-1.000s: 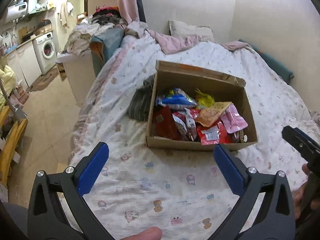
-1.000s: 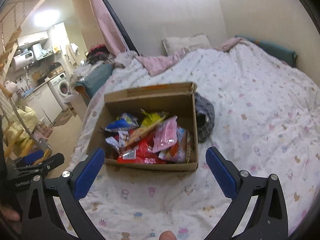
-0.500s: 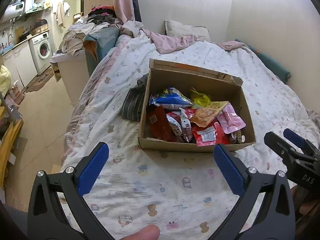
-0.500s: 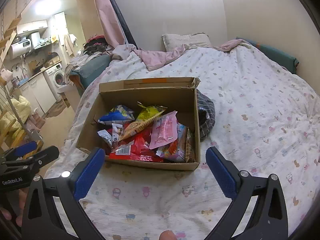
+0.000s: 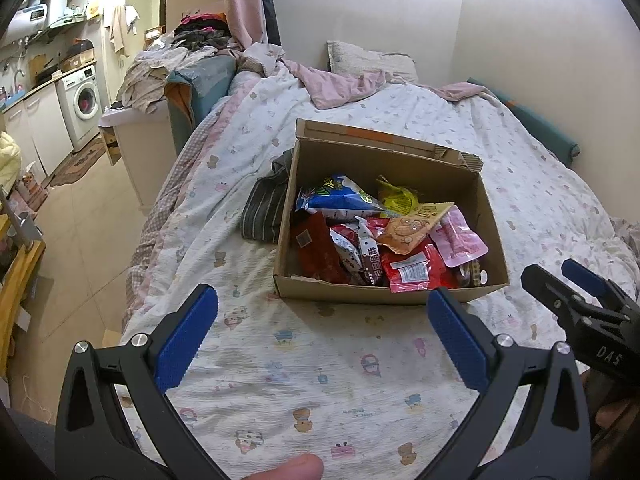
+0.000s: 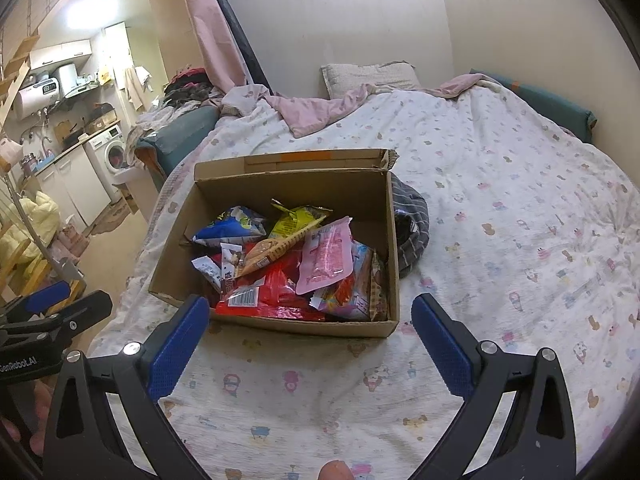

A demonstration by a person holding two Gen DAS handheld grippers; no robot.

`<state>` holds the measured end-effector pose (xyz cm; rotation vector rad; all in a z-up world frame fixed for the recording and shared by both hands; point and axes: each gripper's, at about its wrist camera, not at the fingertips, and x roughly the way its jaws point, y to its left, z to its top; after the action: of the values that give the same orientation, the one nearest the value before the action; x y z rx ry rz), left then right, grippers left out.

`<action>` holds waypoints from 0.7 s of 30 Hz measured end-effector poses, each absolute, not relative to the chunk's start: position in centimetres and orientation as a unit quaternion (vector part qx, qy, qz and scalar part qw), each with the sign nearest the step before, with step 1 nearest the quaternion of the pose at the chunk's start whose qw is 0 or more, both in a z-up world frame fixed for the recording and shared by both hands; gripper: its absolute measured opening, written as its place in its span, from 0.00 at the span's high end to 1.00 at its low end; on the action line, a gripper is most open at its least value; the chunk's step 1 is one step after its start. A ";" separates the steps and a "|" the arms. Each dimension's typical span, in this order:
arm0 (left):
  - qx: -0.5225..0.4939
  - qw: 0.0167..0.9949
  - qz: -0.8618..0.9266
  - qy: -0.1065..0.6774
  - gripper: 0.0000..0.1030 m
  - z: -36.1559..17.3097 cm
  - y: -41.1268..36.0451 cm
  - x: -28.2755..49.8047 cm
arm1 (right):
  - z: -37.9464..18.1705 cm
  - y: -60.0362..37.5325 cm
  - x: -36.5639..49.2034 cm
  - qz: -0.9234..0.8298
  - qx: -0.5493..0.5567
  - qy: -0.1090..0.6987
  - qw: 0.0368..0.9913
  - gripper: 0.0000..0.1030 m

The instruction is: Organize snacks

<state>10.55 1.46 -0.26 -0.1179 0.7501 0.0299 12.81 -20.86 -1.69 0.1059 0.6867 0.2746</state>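
An open cardboard box [image 5: 492, 216] [image 6: 172, 268] sits on the bed, filled with several snack packets: a blue bag [image 5: 336, 198] [image 6: 230, 230], a yellow one [image 5: 398, 198] [image 6: 296, 218], a pink pouch [image 5: 460, 240] [image 6: 326, 260], an orange packet [image 5: 408, 230] and red packets [image 5: 412, 274] [image 6: 276, 292]. My left gripper [image 5: 322, 340] is open, hovering just in front of the box with nothing between its fingers. My right gripper [image 6: 310, 344] is open too, close to the box's near wall. Each gripper appears at the edge of the other's view.
A dark striped cloth [image 5: 266, 208] [image 6: 410, 232] lies against the box's side. The bed's patterned quilt [image 5: 320, 380] spreads around; pillow [image 6: 368, 76] and pink blanket [image 6: 320, 110] lie at the head. The bed edge drops to a tiled floor [image 5: 96, 232] on the left, with a washing machine [image 5: 82, 100] beyond.
Both grippers have drifted closer to the box, which now looks larger in each view. The right gripper has come further into the left wrist view. Both stay open.
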 end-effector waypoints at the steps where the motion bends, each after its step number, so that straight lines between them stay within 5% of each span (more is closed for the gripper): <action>1: -0.058 0.929 0.015 0.366 0.00 -0.3 1.5 10.5 | -1.7 -20.9 12.8 0.134 0.052 0.335 0.931 0.00; 21: -0.057 0.929 0.014 0.366 0.00 -0.2 1.5 10.5 | -1.7 -20.9 12.8 0.133 0.050 0.336 0.931 0.00</action>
<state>10.52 1.52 -0.20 -0.1167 0.7489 0.0297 12.76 -20.94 -1.69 0.1025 0.6873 0.2728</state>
